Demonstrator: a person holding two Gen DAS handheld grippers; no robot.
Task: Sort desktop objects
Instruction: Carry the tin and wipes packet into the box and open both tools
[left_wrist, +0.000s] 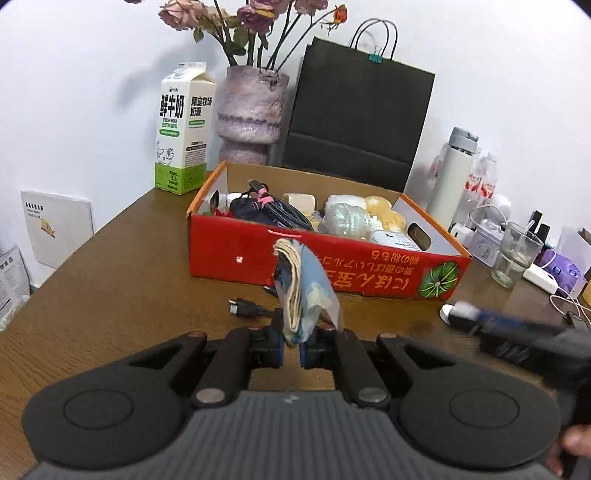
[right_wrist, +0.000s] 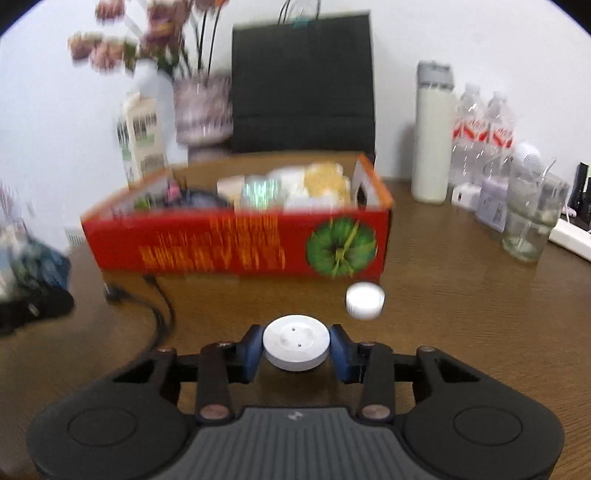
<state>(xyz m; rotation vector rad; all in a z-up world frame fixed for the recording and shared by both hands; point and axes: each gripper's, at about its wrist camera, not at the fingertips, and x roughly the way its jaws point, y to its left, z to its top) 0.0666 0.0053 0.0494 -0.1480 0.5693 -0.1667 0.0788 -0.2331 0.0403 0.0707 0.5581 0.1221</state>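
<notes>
My left gripper (left_wrist: 291, 345) is shut on a blue plastic packet with folded beige cloth (left_wrist: 303, 291), held upright above the table in front of the red cardboard box (left_wrist: 314, 258). My right gripper (right_wrist: 295, 350) is shut on a round white disc (right_wrist: 295, 341), held low over the table in front of the same box (right_wrist: 236, 243). The box holds cables, soft packets and other small items. A small white cap (right_wrist: 365, 300) lies on the table just ahead and right of the right gripper. The right wrist view is motion-blurred.
A black cable (left_wrist: 245, 307) lies before the box. Behind the box stand a milk carton (left_wrist: 183, 129), a flower vase (left_wrist: 251, 110) and a black paper bag (left_wrist: 354, 110). At right stand a white flask (right_wrist: 432, 136), water bottles (right_wrist: 482, 125) and a glass (right_wrist: 528, 225).
</notes>
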